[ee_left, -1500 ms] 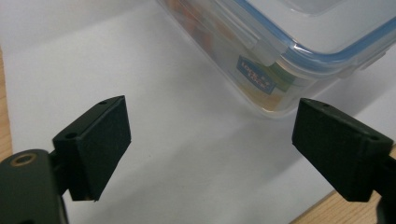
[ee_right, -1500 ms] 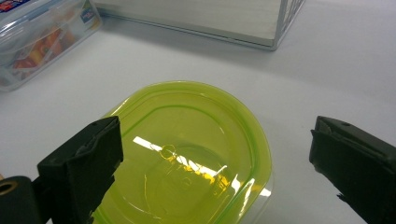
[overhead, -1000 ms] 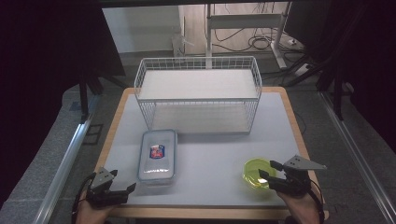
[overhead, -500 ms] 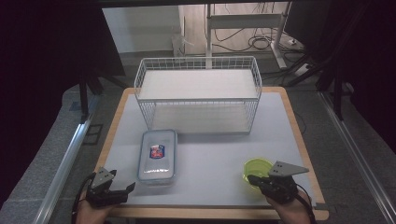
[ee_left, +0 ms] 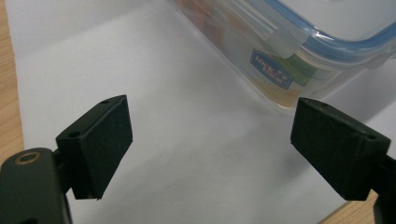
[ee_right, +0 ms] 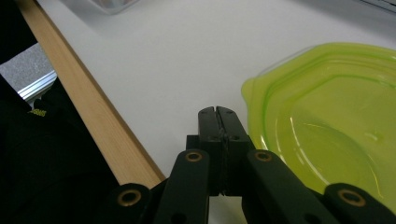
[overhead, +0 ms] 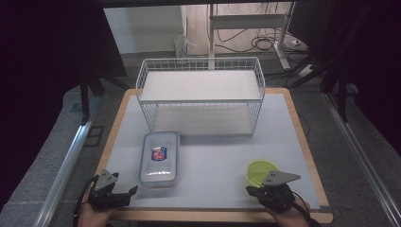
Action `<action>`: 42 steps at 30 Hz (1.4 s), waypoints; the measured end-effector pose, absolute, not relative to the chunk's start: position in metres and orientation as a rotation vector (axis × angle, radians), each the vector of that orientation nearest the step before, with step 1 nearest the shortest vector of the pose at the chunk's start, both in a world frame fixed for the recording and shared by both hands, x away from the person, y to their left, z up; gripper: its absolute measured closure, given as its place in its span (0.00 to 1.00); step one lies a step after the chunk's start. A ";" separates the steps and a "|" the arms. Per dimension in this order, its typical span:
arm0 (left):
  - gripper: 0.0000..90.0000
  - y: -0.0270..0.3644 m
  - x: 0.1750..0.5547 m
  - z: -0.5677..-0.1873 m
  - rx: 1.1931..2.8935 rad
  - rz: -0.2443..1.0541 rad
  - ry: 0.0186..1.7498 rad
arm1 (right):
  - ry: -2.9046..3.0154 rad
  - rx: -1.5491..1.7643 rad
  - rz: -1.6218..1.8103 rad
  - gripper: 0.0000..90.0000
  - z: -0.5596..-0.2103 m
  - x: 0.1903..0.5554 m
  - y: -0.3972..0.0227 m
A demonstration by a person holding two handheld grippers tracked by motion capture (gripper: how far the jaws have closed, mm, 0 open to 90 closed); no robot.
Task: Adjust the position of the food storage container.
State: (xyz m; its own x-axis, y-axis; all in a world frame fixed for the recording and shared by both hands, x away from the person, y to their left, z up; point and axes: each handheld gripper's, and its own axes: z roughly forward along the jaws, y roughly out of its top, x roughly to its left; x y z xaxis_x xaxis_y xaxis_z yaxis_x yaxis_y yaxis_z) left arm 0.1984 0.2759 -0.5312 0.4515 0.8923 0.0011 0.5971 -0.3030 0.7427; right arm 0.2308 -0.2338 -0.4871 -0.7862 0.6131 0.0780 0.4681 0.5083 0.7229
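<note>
Near the lower left of the high view: left tool (overhead: 133,190), jaws spread wide, nothing between them, resting over the front edge of the white surface (overhead: 213,161). In the left gripper view, same left tool (ee_left: 210,149) with both black pads well apart, only bare white surface in the gap. Just beyond the right pad, toward the upper right of that frame: clear lidded box (ee_left: 299,51) with a blue seal and a blue label on its side wall, close to the pad but apart from it. In the high view, that clear lidded box (overhead: 160,158) lying left of centre, long side running away from the camera, just beside the left tool.

Lower right of the high view: right tool (overhead: 250,190), jaws pressed together, nothing gripped. In the right gripper view, right tool (ee_right: 218,112) with its two pads flat against each other, tips over bare white surface just left of the green lid (ee_right: 327,121); whether touching its rim, impossible to tell. Jaws just closed, with nothing caught between them. In the high view, green lid (overhead: 261,171) lying flat, partly under the tool's grey plate.

Upper middle of the high view: white wire basket (overhead: 201,94), standing at the far side of the surface, well apart from both tools.
</note>
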 end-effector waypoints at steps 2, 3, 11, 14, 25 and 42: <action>0.14 0.276 0.198 -0.532 2.022 0.552 1.242 | 2.557 0.948 1.114 0.99 -0.489 0.235 -0.237; 0.14 0.276 0.198 -0.532 2.023 0.552 1.242 | 2.556 0.957 1.110 0.99 -0.490 0.236 -0.238; 0.14 0.275 0.199 -0.532 2.027 0.548 1.239 | 2.560 0.989 1.085 0.99 -0.494 0.242 -0.244; 0.14 0.275 0.199 -0.533 2.033 0.547 1.238 | 2.577 0.987 1.056 0.99 -0.497 0.241 -0.243; 0.15 0.273 0.199 -0.533 2.044 0.544 1.232 | 2.544 1.060 0.996 0.99 -0.501 0.251 -0.254; 0.15 0.273 0.200 -0.533 2.047 0.541 1.234 | 2.499 1.122 0.974 0.99 -0.508 0.277 -0.260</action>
